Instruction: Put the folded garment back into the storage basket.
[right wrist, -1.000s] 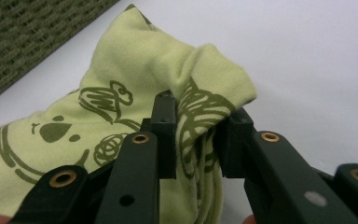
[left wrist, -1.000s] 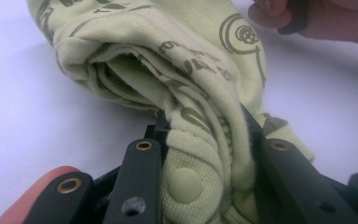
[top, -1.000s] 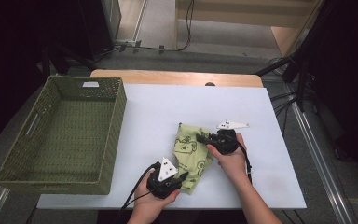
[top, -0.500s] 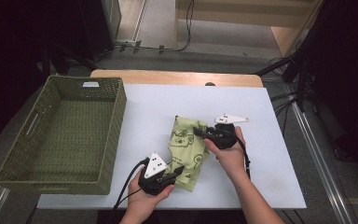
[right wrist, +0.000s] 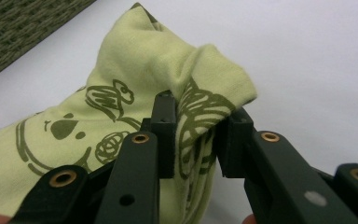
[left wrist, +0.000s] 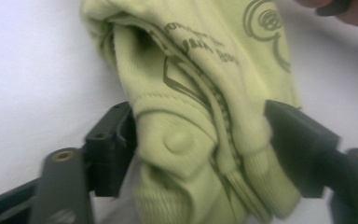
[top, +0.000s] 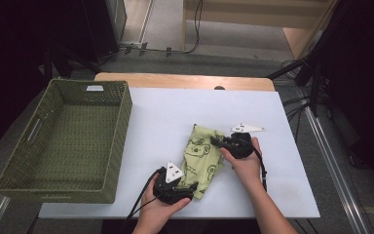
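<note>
Green garment, soft ribbed knit, bunched; right gripper pinches a fold; left gripper just widened, straddling its hem.

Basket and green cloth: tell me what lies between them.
Only bare white table separates the basket from the green cloth, seen in the high view.
</note>
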Demonstrator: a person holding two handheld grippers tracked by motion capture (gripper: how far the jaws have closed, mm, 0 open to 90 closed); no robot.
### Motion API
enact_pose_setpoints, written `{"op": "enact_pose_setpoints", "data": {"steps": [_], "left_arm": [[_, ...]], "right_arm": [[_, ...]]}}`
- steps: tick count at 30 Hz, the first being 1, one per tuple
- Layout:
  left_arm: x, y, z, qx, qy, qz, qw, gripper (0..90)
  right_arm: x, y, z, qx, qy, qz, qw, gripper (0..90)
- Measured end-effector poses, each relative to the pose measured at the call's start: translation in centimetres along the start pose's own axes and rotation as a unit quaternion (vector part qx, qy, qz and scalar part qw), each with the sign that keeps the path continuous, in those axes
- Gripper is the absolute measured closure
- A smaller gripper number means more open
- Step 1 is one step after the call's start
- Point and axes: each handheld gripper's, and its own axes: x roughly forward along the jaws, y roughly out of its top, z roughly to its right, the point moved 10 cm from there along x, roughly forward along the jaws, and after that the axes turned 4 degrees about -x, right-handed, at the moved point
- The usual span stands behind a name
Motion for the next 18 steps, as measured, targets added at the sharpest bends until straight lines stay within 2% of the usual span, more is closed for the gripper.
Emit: {"op": "enact_pose_setpoints", "data": {"steps": [2,5,7,9,12,13,14,17,18], "left_arm": [[0.1,-0.1,-0.1,-0.002,0.007,-0.006,1.0,19.4],[0.4,-0.4,0.0,-0.01,-0.001,-0.022,0.9997,17.9],[0.5,-0.5,0.3,-0.001,-0.002,-0.026,0.9997,18.9],[0.5,-0.6,0.7,0.008,-0.011,-0.028,0.9995,26.4],[0.4,-0.6,1.0,0.006,-0.014,-0.028,0.9995,36.8],[0.4,-0.7,1.1,0.009,-0.015,-0.027,0.9995,36.8],[0.4,-0.7,1.5,0.011,-0.019,-0.027,0.9994,45.0],[0.3,-0.7,1.6,0.013,-0.027,-0.028,0.9992,52.8],[0.3,-0.7,1.7,0.014,-0.037,-0.028,0.9988,55.6]], "right_arm": [[-0.2,-0.1,0.4,0.005,-0.004,0.0,1.0,69.7],[-0.3,-0.1,0.5,0.006,-0.004,0.001,1.0,69.7],[-0.3,-0.1,0.5,0.004,-0.004,0.003,1.0,69.7],[-0.3,0.0,0.4,0.003,-0.002,0.006,1.0,69.7],[-0.3,0.2,0.1,0.001,0.002,0.011,0.9999,69.7],[-0.3,0.2,0.1,0.001,0.002,0.011,0.9999,69.7],[-0.4,0.3,-0.1,-0.002,0.007,0.014,0.9999,69.8],[-0.6,0.2,-0.2,-0.006,0.009,0.013,0.9998,69.7],[-0.6,0.2,-0.2,-0.008,0.009,0.013,0.9998,69.7]]}}
